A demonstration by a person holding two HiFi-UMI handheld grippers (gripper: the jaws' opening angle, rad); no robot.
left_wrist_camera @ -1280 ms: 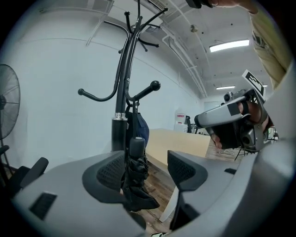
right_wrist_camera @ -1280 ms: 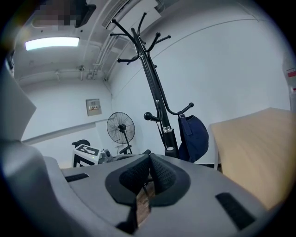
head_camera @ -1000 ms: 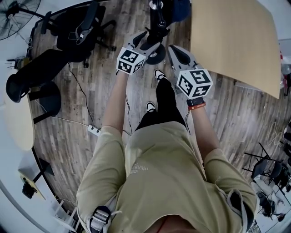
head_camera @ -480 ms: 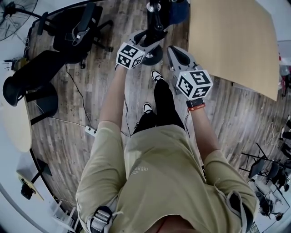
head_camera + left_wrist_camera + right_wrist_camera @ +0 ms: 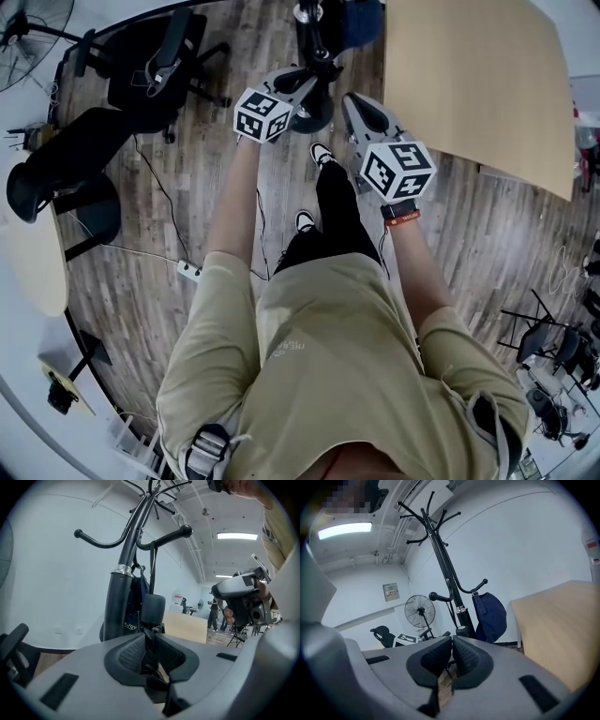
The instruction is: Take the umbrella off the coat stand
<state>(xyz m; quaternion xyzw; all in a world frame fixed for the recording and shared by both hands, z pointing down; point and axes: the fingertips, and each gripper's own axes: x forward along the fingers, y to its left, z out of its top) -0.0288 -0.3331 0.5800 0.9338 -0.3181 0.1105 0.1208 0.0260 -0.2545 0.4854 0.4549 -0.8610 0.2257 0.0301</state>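
A black coat stand rises close ahead, its round base on the wooden floor. From a lower hook a black umbrella hangs by its strap. My left gripper reaches up to it. Its jaws are closing, and the umbrella's dark lower part sits between the pads, which seem to press on it. In the head view the left gripper is right at the stand. My right gripper is shut on nothing, a little short of the stand and to its right.
A navy bag hangs on the stand beside the umbrella. A light wooden table stands to the right. Black office chairs are at the left, with a cable and power strip on the floor. A standing fan is behind.
My left gripper has moved forward to the stand and stopped there. The right gripper has stayed about where it was.
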